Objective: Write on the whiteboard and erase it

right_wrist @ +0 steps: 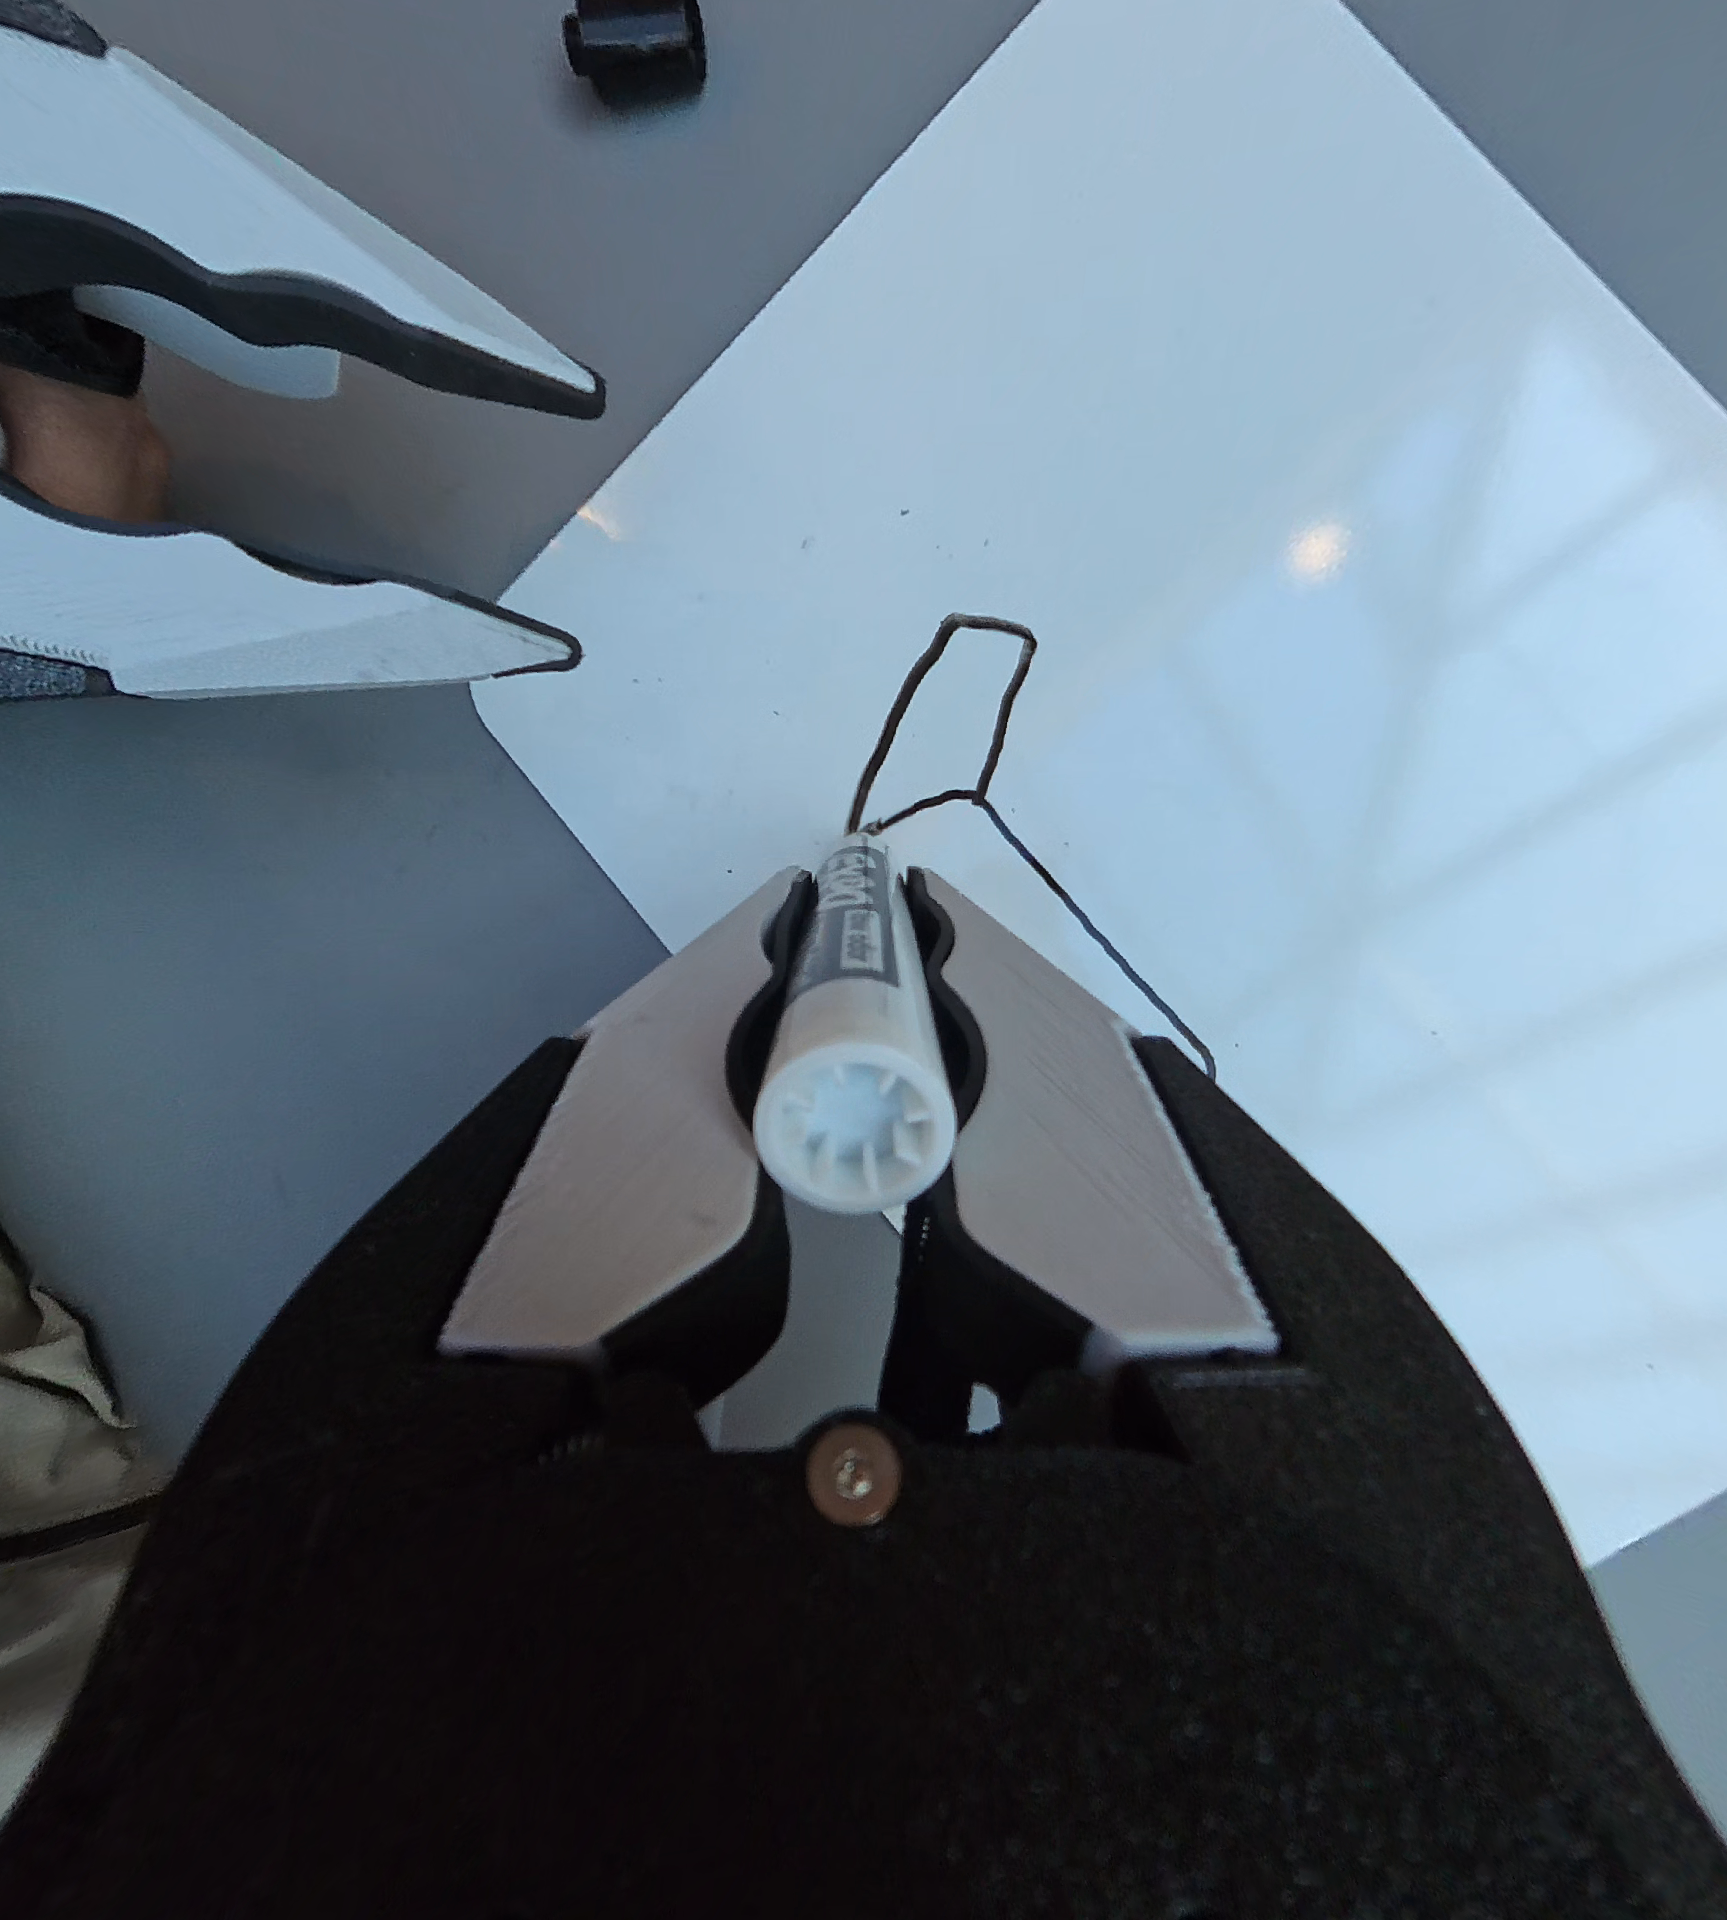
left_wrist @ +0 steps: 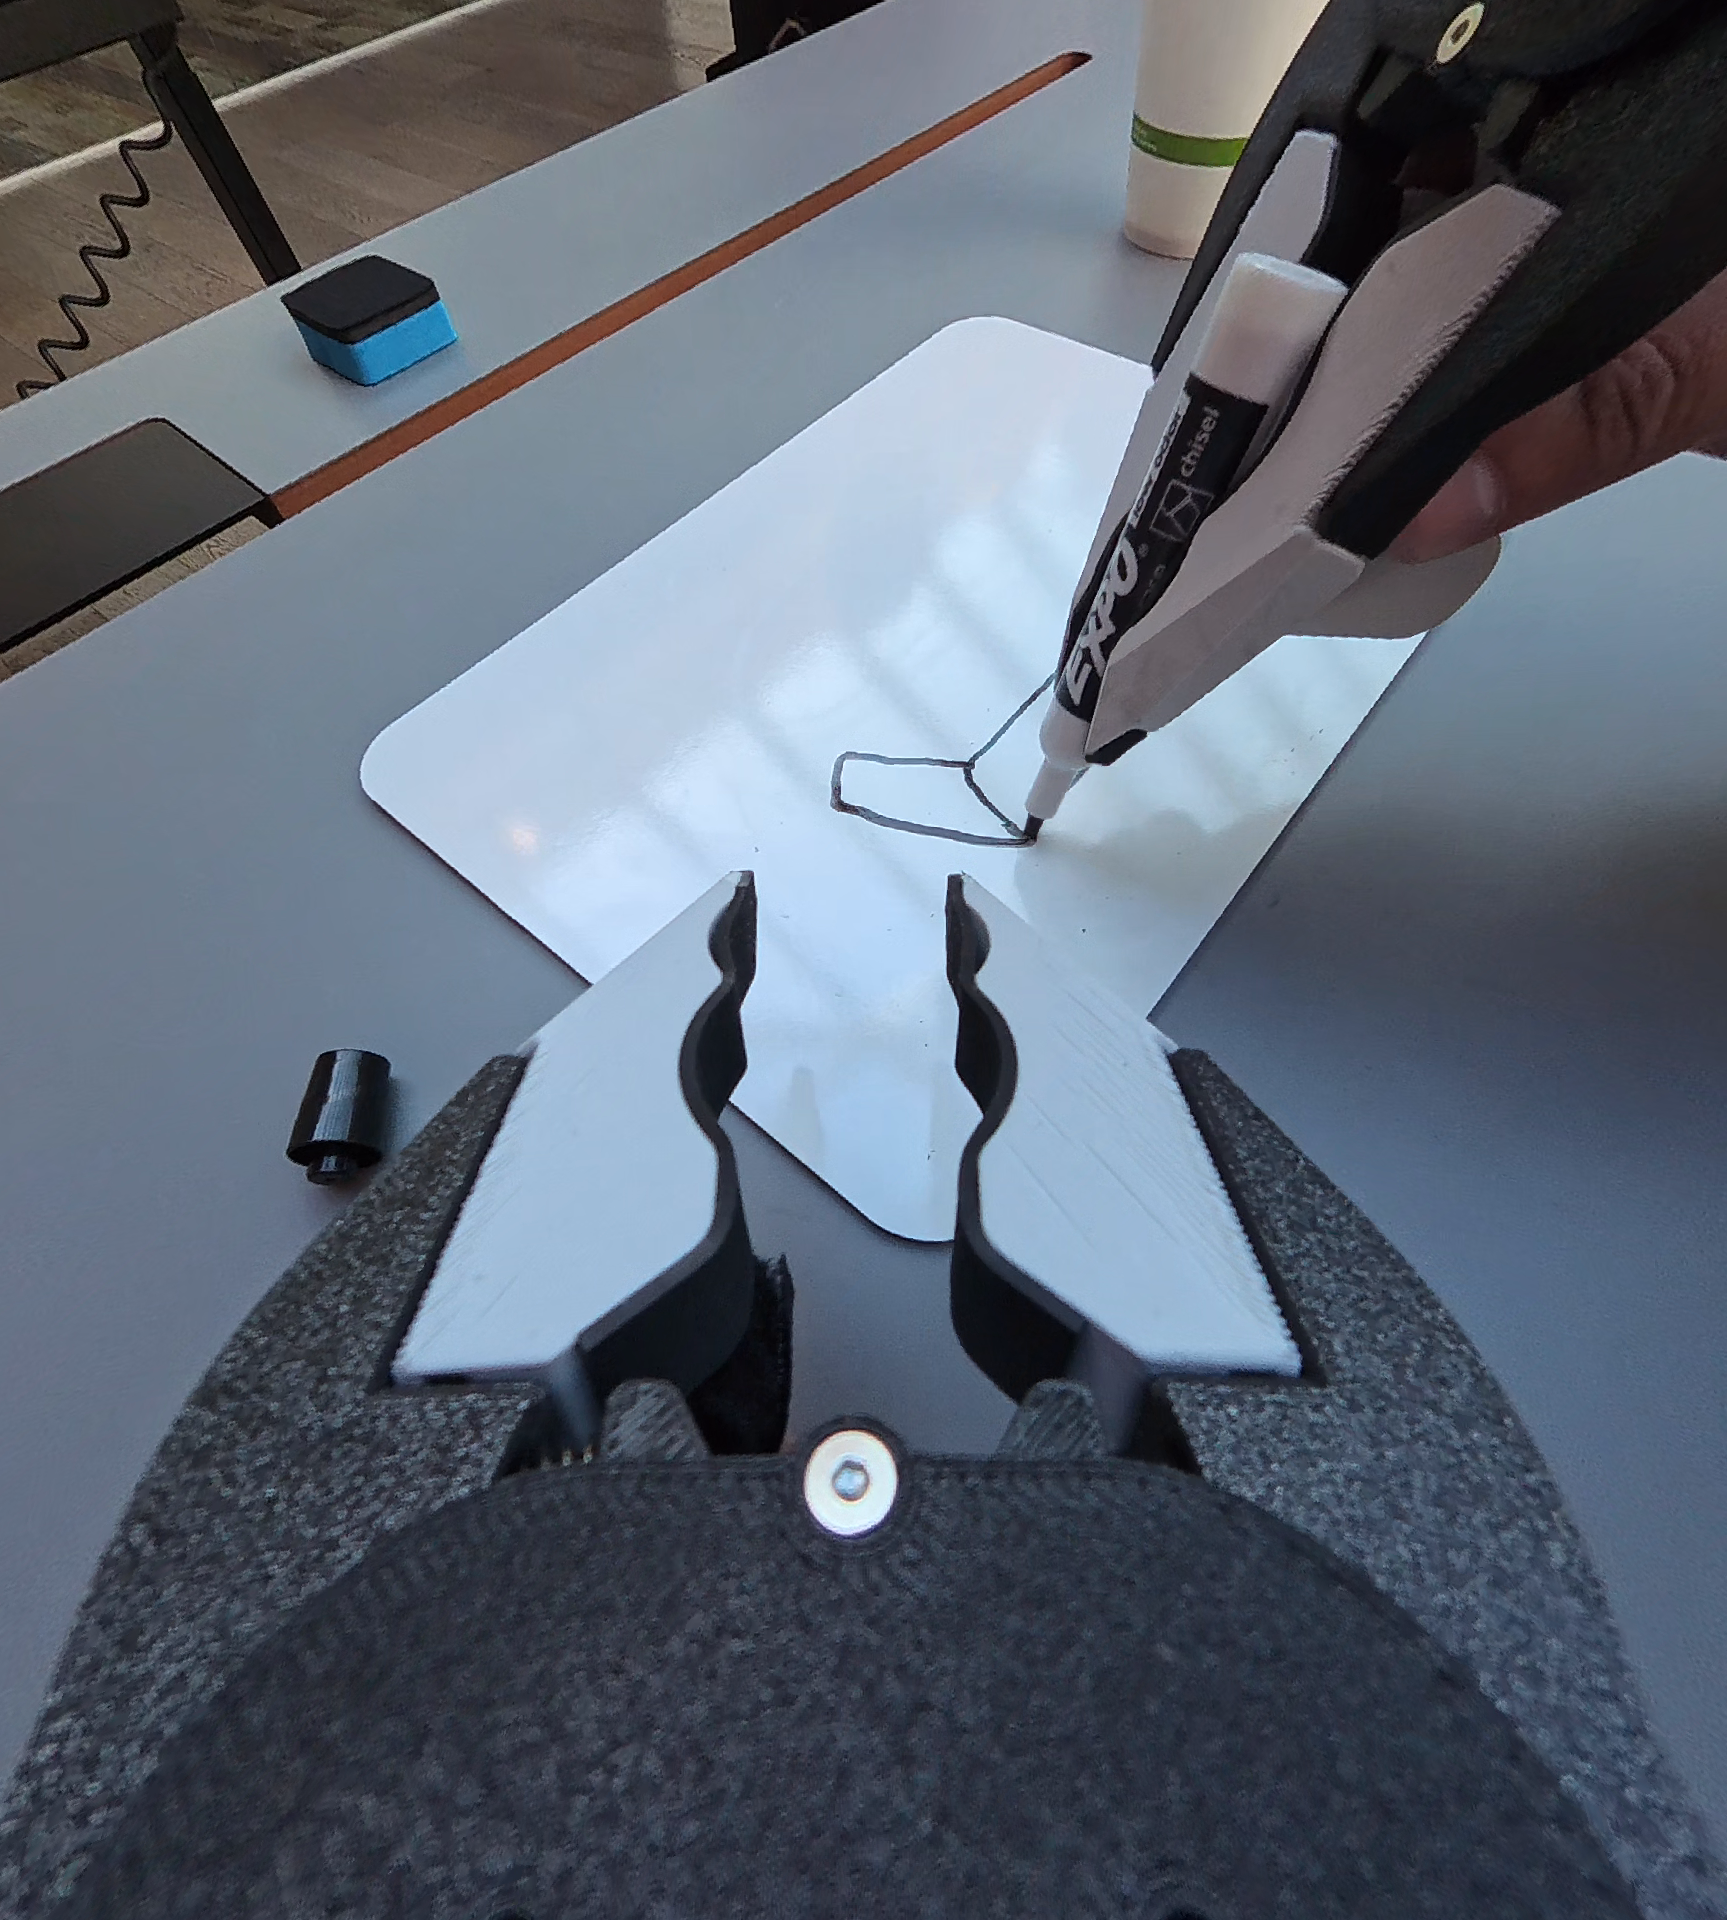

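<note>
Grey table (left_wrist: 163, 831) fills both views, with a white board (left_wrist: 734, 623) flat on it. On that board I see my right gripper (right_wrist: 854, 883) clamped on a marker (right_wrist: 854, 997), tilted steeply down, tip touching a black outline (left_wrist: 926, 800). My left gripper (left_wrist: 851, 883) hovers low over the board's near corner, its 2 fingers apart and holding nothing. Its black cap (left_wrist: 339, 1117) lies just beside, while an eraser (left_wrist: 371, 317) and a cup (left_wrist: 1197, 114) sit well apart.
</note>
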### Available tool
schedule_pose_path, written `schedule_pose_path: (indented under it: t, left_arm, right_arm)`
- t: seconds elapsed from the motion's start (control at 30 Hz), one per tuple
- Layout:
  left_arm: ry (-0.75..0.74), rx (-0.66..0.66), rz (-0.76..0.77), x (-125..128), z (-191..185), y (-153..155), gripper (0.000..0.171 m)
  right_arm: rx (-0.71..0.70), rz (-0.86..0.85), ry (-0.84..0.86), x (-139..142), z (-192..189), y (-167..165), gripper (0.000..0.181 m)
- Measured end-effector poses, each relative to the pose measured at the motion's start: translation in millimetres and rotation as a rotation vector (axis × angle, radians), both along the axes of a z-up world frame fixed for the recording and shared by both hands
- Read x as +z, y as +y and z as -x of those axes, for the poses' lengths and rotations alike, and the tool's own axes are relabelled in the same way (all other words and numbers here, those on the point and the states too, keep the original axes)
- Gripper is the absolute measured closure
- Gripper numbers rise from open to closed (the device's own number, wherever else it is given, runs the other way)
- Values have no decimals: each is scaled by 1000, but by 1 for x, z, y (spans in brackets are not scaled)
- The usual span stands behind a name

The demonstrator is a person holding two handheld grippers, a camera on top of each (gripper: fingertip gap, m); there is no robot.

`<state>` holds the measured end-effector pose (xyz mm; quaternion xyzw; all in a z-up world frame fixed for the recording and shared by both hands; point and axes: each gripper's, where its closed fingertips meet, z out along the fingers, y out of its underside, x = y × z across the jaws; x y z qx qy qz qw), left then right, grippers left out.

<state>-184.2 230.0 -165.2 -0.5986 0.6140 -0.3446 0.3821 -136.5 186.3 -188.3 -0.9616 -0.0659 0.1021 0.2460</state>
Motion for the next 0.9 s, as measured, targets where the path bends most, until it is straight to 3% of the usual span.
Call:
schedule_pose_path:
  t: [0.23,0.47,0.73,0.9]
  left_arm:
    - [1,-4,3,-2,0,-1,135]
    - [-5,-22,-10,-1,0,-8,135]
    - [-7,-20,-46,-1,0,-11,135]
    - [-7,4,-51,-4,0,-4,136]
  right_arm:
    - [-166,-279,54,40,-26,-10,163]
    - [-339,-513,43,43,-57,-61,163]
    - [-294,-596,-171,33,-72,-75,163]
    - [-289,-636,-204,29,-66,-77,163]
